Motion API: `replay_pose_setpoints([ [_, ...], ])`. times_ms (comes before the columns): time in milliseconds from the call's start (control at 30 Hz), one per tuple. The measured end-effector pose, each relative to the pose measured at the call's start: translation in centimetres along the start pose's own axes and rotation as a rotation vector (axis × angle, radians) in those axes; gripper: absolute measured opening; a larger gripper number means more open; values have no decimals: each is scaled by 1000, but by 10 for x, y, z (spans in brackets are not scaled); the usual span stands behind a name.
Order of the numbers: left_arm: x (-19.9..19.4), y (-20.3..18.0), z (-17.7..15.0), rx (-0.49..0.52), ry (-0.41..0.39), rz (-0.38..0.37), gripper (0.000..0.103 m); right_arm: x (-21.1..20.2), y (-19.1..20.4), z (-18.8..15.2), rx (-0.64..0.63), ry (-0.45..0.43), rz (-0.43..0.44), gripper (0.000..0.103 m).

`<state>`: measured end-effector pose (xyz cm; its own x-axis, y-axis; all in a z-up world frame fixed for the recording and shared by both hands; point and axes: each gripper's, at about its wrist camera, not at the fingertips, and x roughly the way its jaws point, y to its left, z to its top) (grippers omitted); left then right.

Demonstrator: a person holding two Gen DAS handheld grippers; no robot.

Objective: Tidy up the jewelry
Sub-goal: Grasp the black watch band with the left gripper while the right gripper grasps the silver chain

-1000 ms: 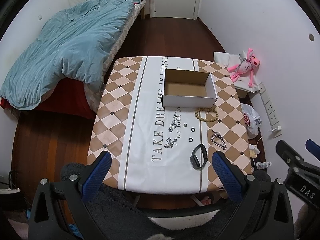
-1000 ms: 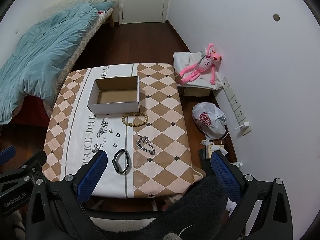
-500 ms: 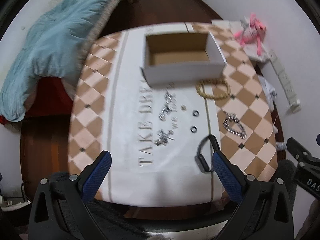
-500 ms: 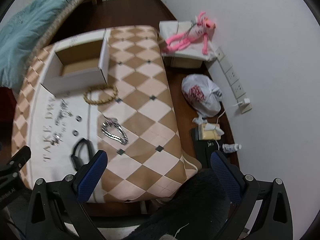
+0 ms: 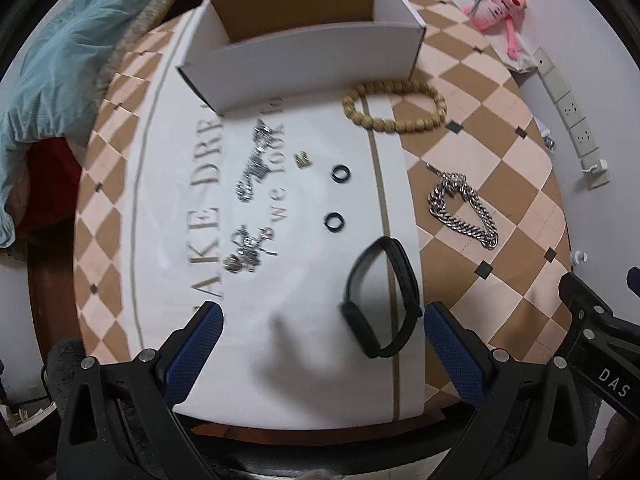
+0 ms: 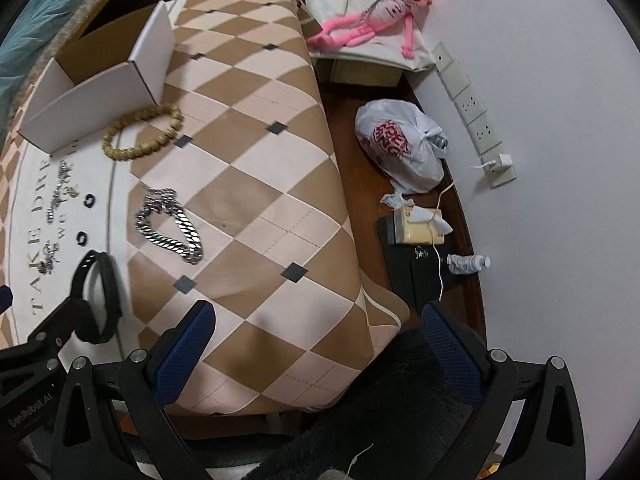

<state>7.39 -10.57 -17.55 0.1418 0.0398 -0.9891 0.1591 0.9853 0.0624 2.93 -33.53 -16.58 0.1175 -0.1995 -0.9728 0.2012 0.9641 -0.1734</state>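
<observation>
An open white cardboard box (image 5: 304, 54) stands at the far side of the checked tablecloth (image 5: 500, 216). In front of it lie a wooden bead bracelet (image 5: 394, 107), two small black rings (image 5: 341, 174), silver brooches (image 5: 256, 164), a silver chain (image 5: 464, 208) and a black wristband (image 5: 380, 300). My left gripper (image 5: 322, 328) is open and empty, low over the near edge, the wristband just ahead between its fingers. My right gripper (image 6: 316, 330) is open and empty over the table's right corner. The chain (image 6: 170, 226), bracelet (image 6: 142, 136), wristband (image 6: 96, 296) and box (image 6: 104, 84) also show in the right wrist view.
A bed with a blue duvet (image 5: 60, 60) is left of the table. On the floor to the right are a pink plush toy (image 6: 372, 24), a white plastic bag (image 6: 400, 148), a tissue pack (image 6: 416, 228) and a power strip (image 6: 476, 120) by the wall.
Both grippers have come down and forward toward the table, so the jewelry looks larger and nearer. The right gripper has swung to the right. Nothing on the table has moved.
</observation>
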Motion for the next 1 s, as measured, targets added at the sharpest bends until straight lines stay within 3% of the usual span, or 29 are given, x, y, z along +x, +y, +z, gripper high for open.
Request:
replay_pose_setpoints([
  [200, 19, -4, 0, -22, 34, -45, 100, 12, -2, 0, 11, 26, 5, 103],
  [300, 26, -2, 2, -39, 52, -79, 88, 15, -2, 1, 11, 32, 11, 103],
  [433, 33, -3, 2, -53, 66, -147, 56, 16, 3, 3, 6, 41, 16, 103],
  [500, 30, -5, 3, -39, 33, -153, 47, 17, 4, 3, 1, 41, 18, 103],
  [700, 28, -8, 6, -38, -14, -171, 40, 17, 4, 6, -2, 39, 54, 102],
  [1000, 9, 37, 14, -44, -96, -82, 39, 22, 32, 32, -47, 2, 186, 95],
])
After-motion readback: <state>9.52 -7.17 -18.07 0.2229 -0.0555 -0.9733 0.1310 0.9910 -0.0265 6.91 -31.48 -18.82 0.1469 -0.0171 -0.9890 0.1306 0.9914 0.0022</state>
